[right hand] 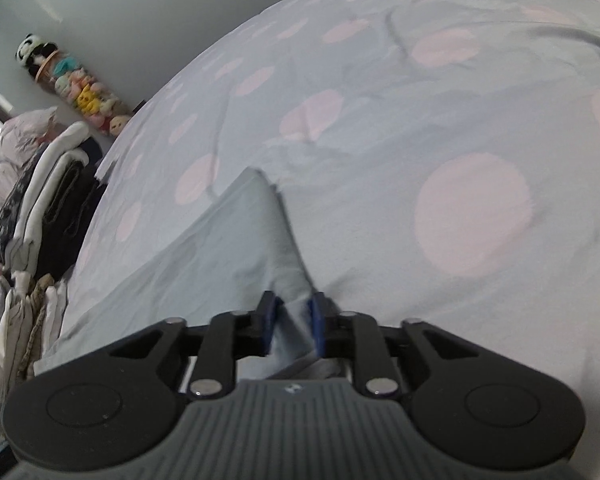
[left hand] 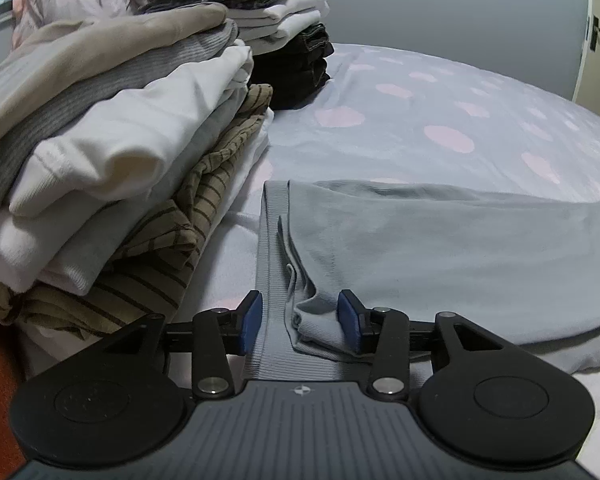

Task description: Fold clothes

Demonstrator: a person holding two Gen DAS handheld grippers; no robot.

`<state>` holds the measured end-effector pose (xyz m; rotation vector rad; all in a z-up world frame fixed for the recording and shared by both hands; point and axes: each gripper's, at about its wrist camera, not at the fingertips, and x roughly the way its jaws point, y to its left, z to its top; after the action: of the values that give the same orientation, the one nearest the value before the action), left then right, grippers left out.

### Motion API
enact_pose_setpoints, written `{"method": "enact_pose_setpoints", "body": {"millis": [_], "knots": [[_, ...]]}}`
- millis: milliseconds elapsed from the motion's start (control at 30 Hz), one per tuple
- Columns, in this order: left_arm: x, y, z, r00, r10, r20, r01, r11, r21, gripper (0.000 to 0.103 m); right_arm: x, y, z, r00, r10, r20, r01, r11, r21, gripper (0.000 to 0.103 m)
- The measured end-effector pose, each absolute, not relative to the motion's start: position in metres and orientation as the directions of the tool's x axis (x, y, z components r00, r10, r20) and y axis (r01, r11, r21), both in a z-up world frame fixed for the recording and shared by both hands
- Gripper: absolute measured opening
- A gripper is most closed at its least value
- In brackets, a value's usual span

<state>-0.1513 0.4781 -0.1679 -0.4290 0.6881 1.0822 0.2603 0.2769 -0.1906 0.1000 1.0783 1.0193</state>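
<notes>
Pinching grey garment (right hand: 204, 264), right claw (right hand: 293, 322)

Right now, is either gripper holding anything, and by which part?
The right gripper is shut on a bunched edge of the light blue garment. The left gripper is open, straddling the garment's ribbed hem without clamping it.

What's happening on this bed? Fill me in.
A person with a handheld gripper in each hand is folding a pale blue garment on the polka-dot bedspread. The left gripper sits open around the garment's ribbed edge and cuff. The right gripper is closed on a raised fold of the same cloth. A stack of folded clothes sits to the left, with a second stack behind it.
</notes>
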Motion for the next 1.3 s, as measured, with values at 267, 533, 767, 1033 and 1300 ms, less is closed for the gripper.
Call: {"method": "enact_pose_setpoints", "body": {"millis": [267,533,767,1033,1300], "knots": [[-0.17,0.468,-0.153,0.313,0.67,-0.673,-0.915,0.403,-0.025,0.05,0.252,0.277,-0.152,0.095,0.765,-0.637,-0.638,0.538,0.55,0.01],[-0.198,0.456,-0.135,0.356,0.687,-0.633,-0.915,0.394,-0.087,0.049,0.198,0.311,-0.074,0.033,0.819,-0.573,-0.674,0.442,0.592,0.009],[-0.213,0.454,-0.124,0.389,0.669,-0.633,-0.904,0.41,-0.122,0.049,0.125,0.364,-0.031,-0.041,0.854,-0.518,-0.707,0.342,0.619,0.009],[-0.228,0.453,-0.116,0.421,0.642,-0.64,-0.89,0.427,-0.157,0.053,0.039,0.423,-0.046,-0.152,0.837,-0.526,-0.724,0.268,0.635,0.009],[-0.243,0.454,-0.112,0.446,0.633,-0.633,-0.886,0.411,-0.213,0.062,-0.024,0.463,-0.099,-0.246,0.767,-0.593,-0.751,0.235,0.617,0.009]]}}
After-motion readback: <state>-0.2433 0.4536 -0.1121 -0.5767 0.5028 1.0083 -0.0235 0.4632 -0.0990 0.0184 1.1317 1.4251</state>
